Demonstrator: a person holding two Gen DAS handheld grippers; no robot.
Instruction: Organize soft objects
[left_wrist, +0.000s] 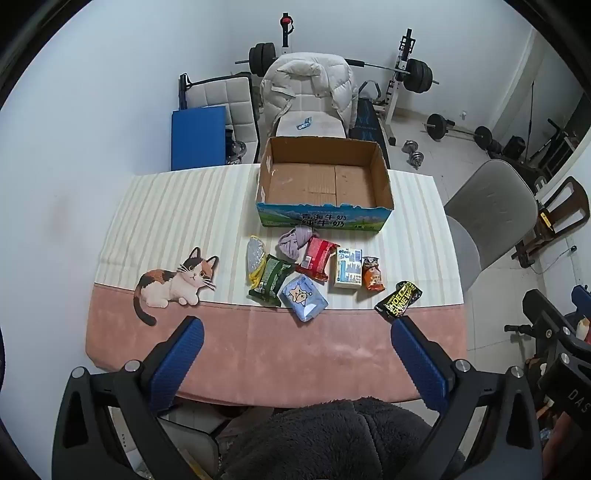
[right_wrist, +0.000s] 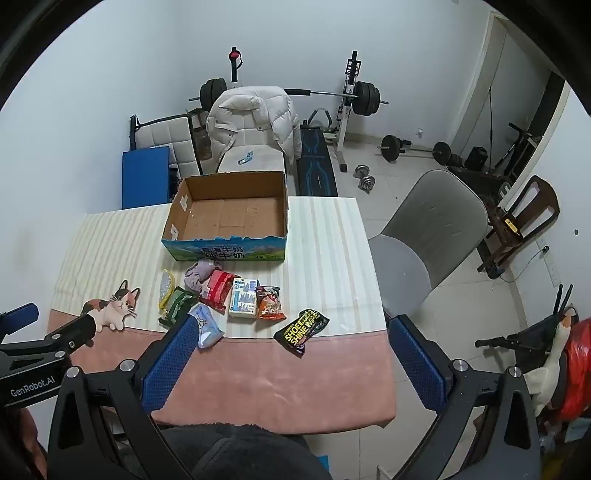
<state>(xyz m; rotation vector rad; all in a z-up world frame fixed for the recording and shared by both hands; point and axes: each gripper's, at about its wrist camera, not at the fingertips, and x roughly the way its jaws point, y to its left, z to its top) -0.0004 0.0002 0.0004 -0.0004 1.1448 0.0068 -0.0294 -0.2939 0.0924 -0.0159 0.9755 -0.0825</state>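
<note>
Left wrist view shows the box (left_wrist: 325, 181) bare inside, so nothing looks sorted yet: the packets (left_wrist: 314, 271) and a crumpled cloth (left_wrist: 295, 240) all lie in a cluster on the table (left_wrist: 258, 350) just in front of it. The left gripper (left_wrist: 295, 326) hangs spread wide above the near edge, grasping nothing; the right gripper (right_wrist: 291, 326) is likewise released and touches nothing.

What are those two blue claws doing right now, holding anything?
Left gripper: open, holding nothing, above the table's near edge.
Right gripper: open, holding nothing, also short of the packets.
</note>
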